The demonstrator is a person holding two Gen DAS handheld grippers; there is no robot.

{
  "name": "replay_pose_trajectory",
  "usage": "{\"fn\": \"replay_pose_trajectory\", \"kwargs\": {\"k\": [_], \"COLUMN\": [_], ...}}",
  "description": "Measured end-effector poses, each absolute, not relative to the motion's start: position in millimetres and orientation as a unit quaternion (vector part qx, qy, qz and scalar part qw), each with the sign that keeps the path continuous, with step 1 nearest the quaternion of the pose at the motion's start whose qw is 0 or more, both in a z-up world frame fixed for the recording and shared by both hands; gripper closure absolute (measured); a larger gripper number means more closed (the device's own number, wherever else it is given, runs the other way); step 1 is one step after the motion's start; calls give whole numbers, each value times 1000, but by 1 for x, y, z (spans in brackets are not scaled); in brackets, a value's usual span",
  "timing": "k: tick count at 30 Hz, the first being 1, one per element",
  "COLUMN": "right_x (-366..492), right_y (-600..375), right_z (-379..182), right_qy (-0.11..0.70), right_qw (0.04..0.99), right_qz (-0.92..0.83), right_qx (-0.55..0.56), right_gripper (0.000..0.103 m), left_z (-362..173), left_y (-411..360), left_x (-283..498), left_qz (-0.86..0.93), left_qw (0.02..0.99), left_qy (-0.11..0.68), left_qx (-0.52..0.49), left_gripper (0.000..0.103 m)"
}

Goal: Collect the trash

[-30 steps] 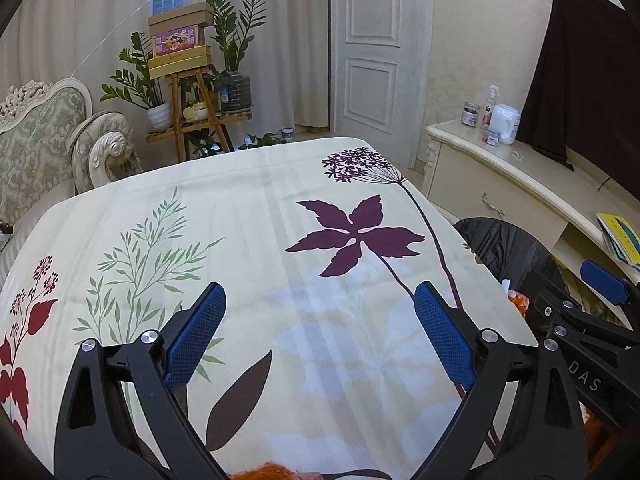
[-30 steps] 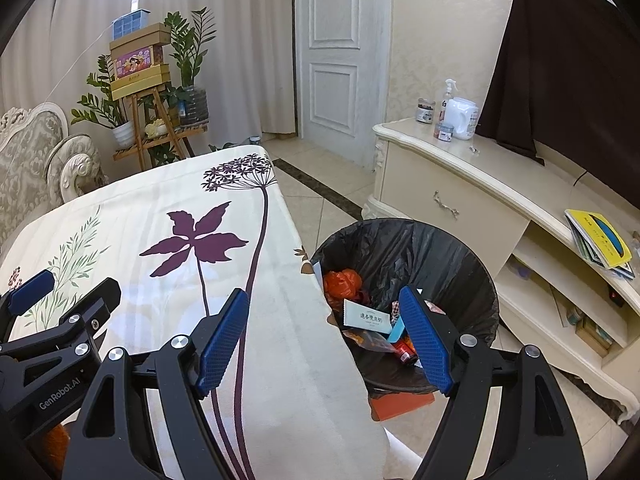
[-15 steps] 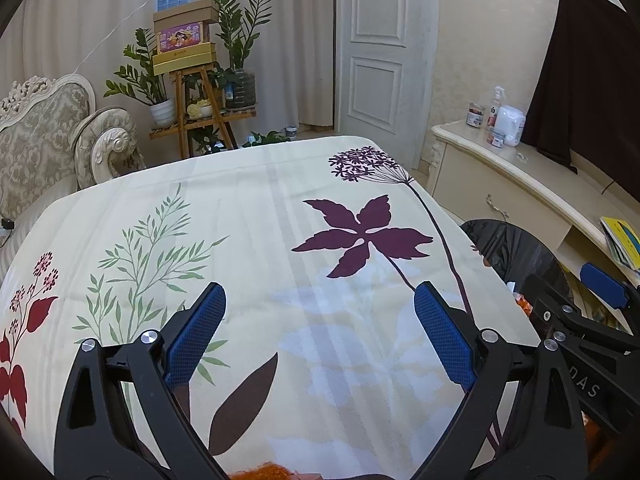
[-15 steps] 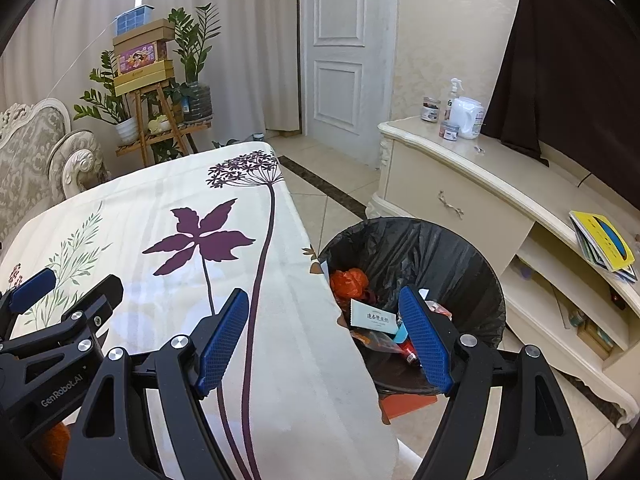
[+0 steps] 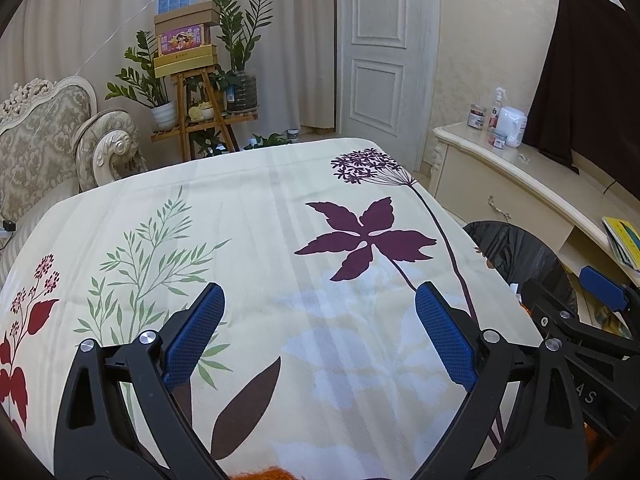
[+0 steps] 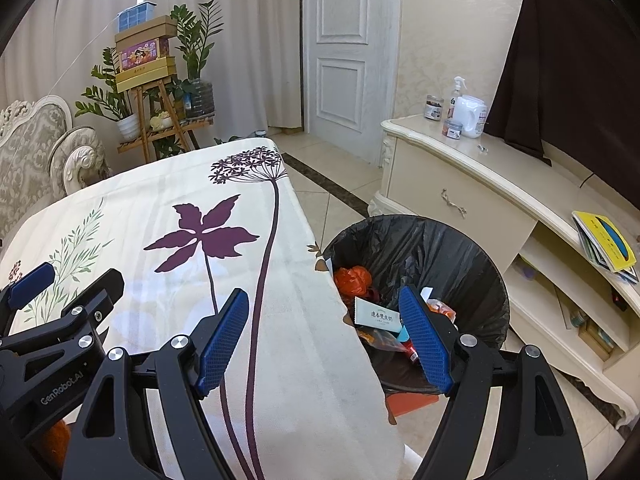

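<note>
Several pieces of trash (image 6: 362, 280) — orange wrapper, white packet — lie inside the black-lined bin (image 6: 440, 248), which stands just beside the floral tablecloth (image 5: 260, 220). The right gripper (image 6: 324, 320) hangs above the bin's near rim, jaws wide, empty; the left gripper (image 5: 320, 320) — likewise wide — hangs over the cloth.

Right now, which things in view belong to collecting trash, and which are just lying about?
Part of the job:
- trash bin with black liner, beside the table
- orange wrapper and white packet inside it
- left hand-held gripper, open
- right hand-held gripper, open

Just lying about:
- spray bottle and jars on the cabinet
- yellow book
- stacked boxes and plants
</note>
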State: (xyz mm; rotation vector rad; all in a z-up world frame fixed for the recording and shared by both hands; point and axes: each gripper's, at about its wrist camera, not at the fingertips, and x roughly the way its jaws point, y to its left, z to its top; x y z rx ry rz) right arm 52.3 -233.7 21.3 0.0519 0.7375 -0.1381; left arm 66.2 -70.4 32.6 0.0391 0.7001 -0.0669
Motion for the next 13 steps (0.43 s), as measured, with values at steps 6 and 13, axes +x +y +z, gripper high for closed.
{"fn": "replay_pose_trajectory", "kwargs": {"k": [6, 13], "right_x": [52, 52], "right_y": [-233, -232], "right_z": [20, 20], "right_qy": [360, 359], "right_qw": [930, 930], "right_qz": [-67, -67], "right_qx": [26, 26], "right_gripper": [28, 28], "left_z": [33, 32], "left_y": [-70, -68], "left_x": [66, 69], "left_qz": [-32, -24], "left_qw": [940, 939], "left_qy": [339, 343], "left_qx": [21, 17], "left_gripper": [9, 9]}}
